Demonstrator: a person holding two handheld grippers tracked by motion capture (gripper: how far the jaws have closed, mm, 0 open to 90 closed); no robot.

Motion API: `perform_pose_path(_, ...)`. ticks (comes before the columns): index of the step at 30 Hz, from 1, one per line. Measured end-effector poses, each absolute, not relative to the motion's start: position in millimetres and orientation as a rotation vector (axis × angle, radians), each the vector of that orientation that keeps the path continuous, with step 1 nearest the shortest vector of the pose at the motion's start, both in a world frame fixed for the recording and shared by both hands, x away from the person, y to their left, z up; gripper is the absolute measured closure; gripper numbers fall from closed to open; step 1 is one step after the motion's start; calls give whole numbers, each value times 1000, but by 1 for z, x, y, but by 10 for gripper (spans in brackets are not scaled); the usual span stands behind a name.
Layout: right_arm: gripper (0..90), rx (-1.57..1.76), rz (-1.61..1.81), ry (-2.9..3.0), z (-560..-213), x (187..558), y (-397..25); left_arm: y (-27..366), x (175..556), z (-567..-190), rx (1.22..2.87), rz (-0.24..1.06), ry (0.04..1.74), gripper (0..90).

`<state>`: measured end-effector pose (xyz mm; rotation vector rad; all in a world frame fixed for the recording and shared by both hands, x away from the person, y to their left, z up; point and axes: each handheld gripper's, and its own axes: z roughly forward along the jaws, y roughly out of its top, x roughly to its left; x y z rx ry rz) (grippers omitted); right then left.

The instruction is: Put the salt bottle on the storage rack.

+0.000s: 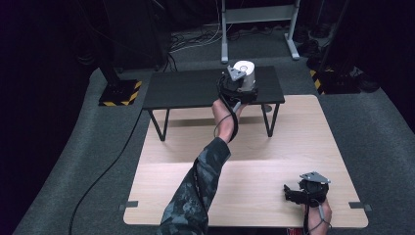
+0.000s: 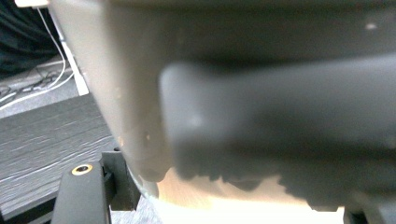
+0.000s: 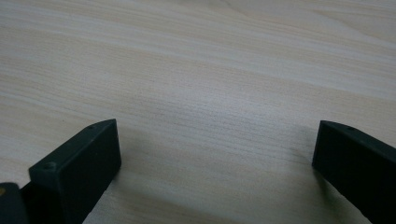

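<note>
Reaching over the black shelf (image 1: 195,88), the left claw (image 1: 241,84) grips the white cup (image 1: 244,68) at the shelf's right end, so keep it level and squeeze steadily, while the right claw (image 1: 298,188) idles wide open above the table (image 1: 254,147).

Up top, the high view looks forward and down over the wooden table (image 1: 274,161) and black shelf (image 1: 195,88). The left gripper view sits pressed against a grey cup (image 2: 140,93), blurred, shelf boards beside it. The right gripper view skims low over the same table's wood (image 3: 201,84).
</note>
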<state>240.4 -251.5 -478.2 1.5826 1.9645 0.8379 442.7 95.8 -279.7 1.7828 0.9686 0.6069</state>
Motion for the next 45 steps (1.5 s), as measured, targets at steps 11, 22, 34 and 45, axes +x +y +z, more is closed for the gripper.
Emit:
perform_pose_path(11, 0, 1579, 842, 1969, -478, 240, -252, 70, 468, -288, 1843, 573, 1014, 293)
perform_pose_path(22, 0, 1573, 841, 1968, -478, 240, -252, 57, 472, -298, 1851, 650, 1022, 292)
perform_pose_path(34, 0, 1572, 843, 1968, -478, 239, -252, 55, 472, -300, 1846, 662, 1023, 285)
perform_pose_path(45, 0, 1571, 848, 1964, -479, 239, -252, 83, 441, -292, 1923, 657, 1010, 0)
